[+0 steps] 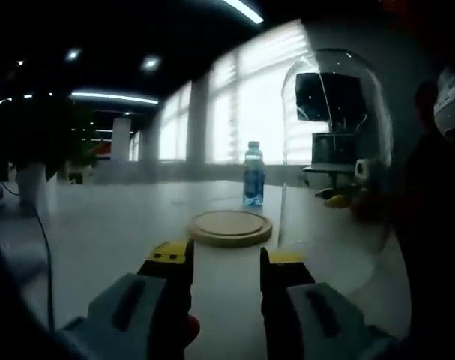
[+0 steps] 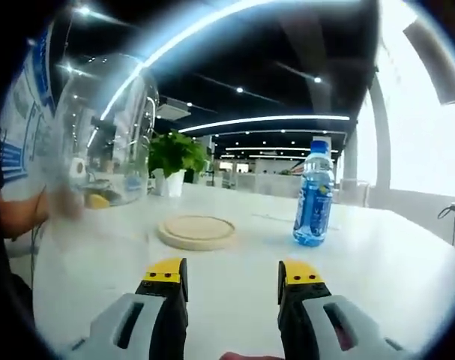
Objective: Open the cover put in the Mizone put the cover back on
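Glass dome cover (image 1: 336,150) is off its wooden base (image 1: 230,226); both grippers' jaws are open and empty. Mizone bottle (image 2: 314,193) could topple if gripped off-centre.

An open-plan office was indicated by long ceiling light strips (image 2: 279,120), a wide white worktop (image 2: 377,262), tall blinded windows (image 1: 257,97), a potted plant (image 2: 172,159) and a monitor (image 1: 328,96).

In the left gripper view we face bright windows (image 1: 264,97), so the room reads dim and the bottle (image 1: 253,174) backlit. In the right gripper view, ceiling strips (image 2: 279,120) light the table (image 2: 377,262) evenly; the glass dome (image 2: 100,127) smears with glare; edges bow.
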`<act>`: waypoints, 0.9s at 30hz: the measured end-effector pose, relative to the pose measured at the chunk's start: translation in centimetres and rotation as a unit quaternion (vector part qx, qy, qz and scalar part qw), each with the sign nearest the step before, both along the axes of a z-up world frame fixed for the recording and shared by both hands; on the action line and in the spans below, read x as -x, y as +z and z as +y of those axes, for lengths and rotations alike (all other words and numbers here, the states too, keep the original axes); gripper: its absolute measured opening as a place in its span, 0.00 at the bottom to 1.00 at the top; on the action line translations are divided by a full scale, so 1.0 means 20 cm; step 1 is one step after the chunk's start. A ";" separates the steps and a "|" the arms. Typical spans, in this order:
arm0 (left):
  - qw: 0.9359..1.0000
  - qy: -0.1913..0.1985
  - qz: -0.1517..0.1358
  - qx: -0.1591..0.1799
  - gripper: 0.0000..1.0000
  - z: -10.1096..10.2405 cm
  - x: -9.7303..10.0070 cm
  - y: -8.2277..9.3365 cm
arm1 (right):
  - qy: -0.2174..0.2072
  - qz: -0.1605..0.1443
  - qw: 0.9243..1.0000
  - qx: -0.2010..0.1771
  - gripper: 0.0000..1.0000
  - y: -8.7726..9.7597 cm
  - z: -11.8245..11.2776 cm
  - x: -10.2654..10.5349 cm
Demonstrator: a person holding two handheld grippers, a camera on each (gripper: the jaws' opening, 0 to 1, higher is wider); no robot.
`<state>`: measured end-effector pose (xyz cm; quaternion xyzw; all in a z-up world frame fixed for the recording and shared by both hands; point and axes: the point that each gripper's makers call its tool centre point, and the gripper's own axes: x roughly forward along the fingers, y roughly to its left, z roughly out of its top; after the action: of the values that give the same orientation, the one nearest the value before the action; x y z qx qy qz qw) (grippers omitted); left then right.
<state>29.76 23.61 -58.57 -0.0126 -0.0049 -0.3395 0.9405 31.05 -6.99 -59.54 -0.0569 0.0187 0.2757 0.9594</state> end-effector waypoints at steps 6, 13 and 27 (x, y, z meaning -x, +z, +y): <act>1.000 -0.004 -0.006 0.007 0.27 0.00 0.00 0.01 | 0.003 -0.003 1.000 -0.001 0.30 0.02 0.01 0.00; 1.000 -0.002 -0.015 -0.004 0.25 0.00 0.00 0.02 | -0.038 -0.027 0.999 0.001 0.22 0.19 0.00 -0.10; 1.000 -0.001 0.013 -0.005 0.19 0.00 0.00 -0.03 | -0.104 -0.065 0.993 0.000 0.22 0.63 -0.06 -0.41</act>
<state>29.68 23.63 -59.15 -0.0123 0.0094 -0.3402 0.9402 39.31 -8.18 -46.96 -0.0725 -0.0376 0.1706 0.9819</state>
